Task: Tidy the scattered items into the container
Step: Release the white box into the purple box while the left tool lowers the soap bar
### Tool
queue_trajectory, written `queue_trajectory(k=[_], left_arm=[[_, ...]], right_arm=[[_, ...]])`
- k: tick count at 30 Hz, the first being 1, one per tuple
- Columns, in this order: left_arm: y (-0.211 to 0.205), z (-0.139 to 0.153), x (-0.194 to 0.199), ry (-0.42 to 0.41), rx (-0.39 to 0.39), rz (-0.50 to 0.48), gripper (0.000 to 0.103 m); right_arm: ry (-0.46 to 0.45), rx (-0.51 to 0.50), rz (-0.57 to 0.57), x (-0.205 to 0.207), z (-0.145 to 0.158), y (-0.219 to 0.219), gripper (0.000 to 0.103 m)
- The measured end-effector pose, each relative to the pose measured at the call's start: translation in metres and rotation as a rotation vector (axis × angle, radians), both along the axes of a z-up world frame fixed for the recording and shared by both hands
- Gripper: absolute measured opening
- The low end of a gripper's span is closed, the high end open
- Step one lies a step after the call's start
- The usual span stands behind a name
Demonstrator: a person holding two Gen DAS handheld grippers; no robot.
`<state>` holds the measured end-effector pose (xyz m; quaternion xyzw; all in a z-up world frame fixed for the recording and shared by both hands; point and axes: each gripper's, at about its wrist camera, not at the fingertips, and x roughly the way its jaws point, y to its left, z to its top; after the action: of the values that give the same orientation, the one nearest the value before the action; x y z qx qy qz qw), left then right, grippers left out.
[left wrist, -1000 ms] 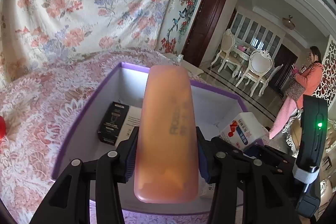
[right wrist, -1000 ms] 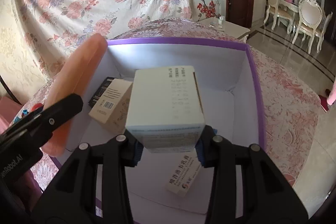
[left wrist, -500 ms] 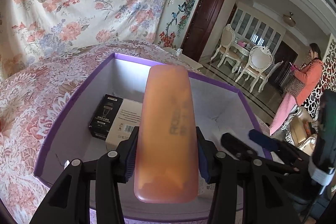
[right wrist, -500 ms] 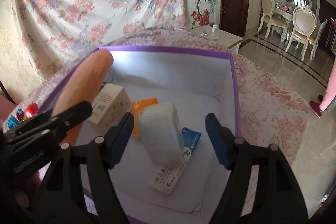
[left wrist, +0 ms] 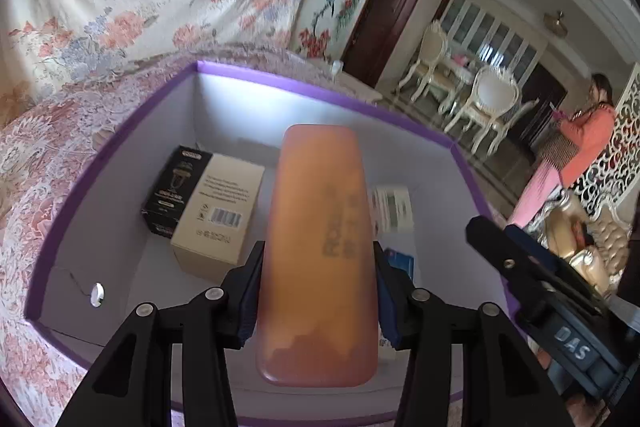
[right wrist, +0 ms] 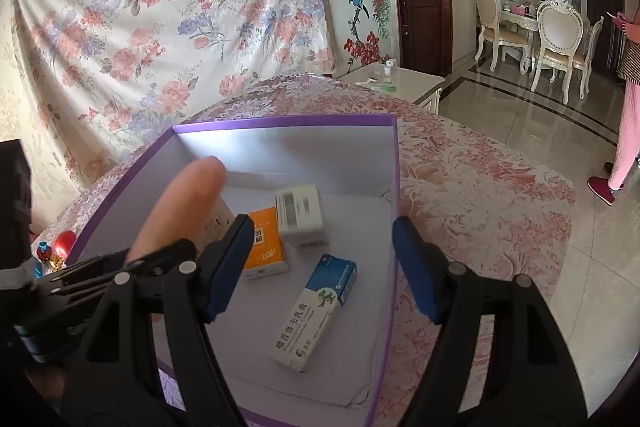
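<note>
Over purple box (left wrist: pixel 120 155) | left tongs (left wrist: pixel 316 291) clamp orange case (left wrist: pixel 320 251) | label blurred

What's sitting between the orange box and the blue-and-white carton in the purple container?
Nothing: bare white floor of the purple container separates the orange box from the blue-and-white carton, seen in the right wrist view. The white barcode box sits farther back, touching the orange one.

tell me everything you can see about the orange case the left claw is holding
The orange case is a long, rounded-corner slab, translucent amber like soft plastic or silicone, with dark, blurred lettering along its length. The left claw is shut on it, blue pads pressing both long sides near its near end. It points forward, held above the open purple box, not touching the cartons inside. In the right wrist view its tip reaches over the box's left wall.
</note>
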<state>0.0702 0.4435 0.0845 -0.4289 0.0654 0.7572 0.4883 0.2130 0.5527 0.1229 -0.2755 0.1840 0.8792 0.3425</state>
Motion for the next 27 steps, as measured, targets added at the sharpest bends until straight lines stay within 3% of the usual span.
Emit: queue_trajectory(k=[10,14,21,25,27], left_arm=[[0.026,-0.015,-0.010,-0.132,-0.140,0.000,0.048],[0.030,-0.019,-0.016,-0.119,-0.173,0.061,0.048],[0.026,-0.017,-0.011,-0.066,-0.188,0.077,0.051],[0.021,-0.014,-0.007,-0.035,-0.184,0.077,0.062],[0.014,-0.009,-0.007,-0.014,-0.164,0.092,0.063]], right_arm=[[0.006,-0.002,0.010,0.004,-0.001,-0.001,0.075],[-0.006,0.003,0.014,0.003,-0.003,-0.002,0.075],[-0.024,0.017,0.016,0.001,-0.004,-0.006,0.078],[-0.023,0.018,0.031,-0.001,-0.003,-0.009,0.080],[-0.021,0.019,0.039,-0.002,-0.002,-0.011,0.080]])
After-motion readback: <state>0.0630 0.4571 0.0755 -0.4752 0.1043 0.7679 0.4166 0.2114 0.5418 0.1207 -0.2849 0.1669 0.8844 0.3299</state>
